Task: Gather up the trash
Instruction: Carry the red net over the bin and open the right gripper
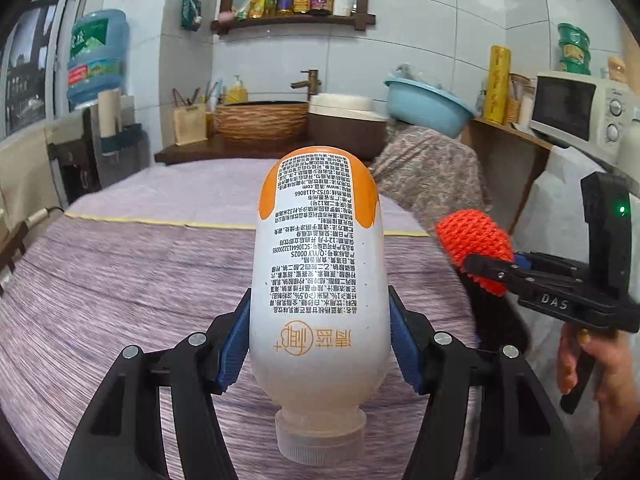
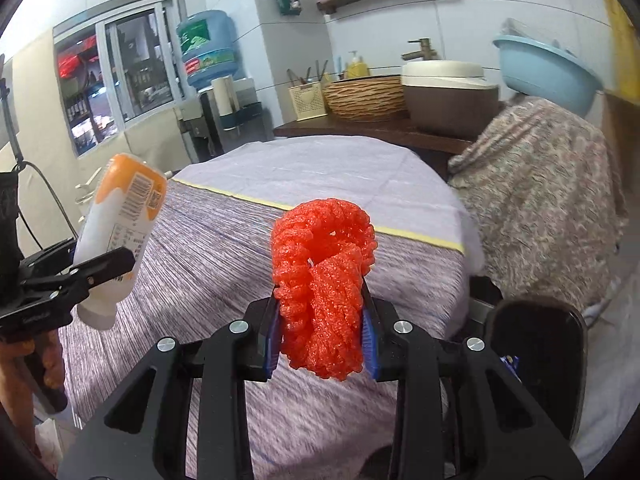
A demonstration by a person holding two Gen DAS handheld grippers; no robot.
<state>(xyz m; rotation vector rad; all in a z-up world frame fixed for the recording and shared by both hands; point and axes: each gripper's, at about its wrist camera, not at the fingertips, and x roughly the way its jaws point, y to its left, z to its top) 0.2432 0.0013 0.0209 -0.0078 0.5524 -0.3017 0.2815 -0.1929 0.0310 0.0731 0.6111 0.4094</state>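
Left gripper (image 1: 320,344): angled downward, blue pads clamped on both flanks of an inverted white and orange bottle (image 1: 320,272). Right gripper (image 2: 322,336): angled downward, pads pressed into a red foam net (image 2: 322,280). Both grippers held side by side, each on a person's hand (image 1: 592,364)

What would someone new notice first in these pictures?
A white plastic bottle with an orange base, cap toward the camera, clamped in the left hand-held gripper. Beside it, a bright red foam net is squeezed in the right hand-held gripper, both above a purple striped tablecloth.
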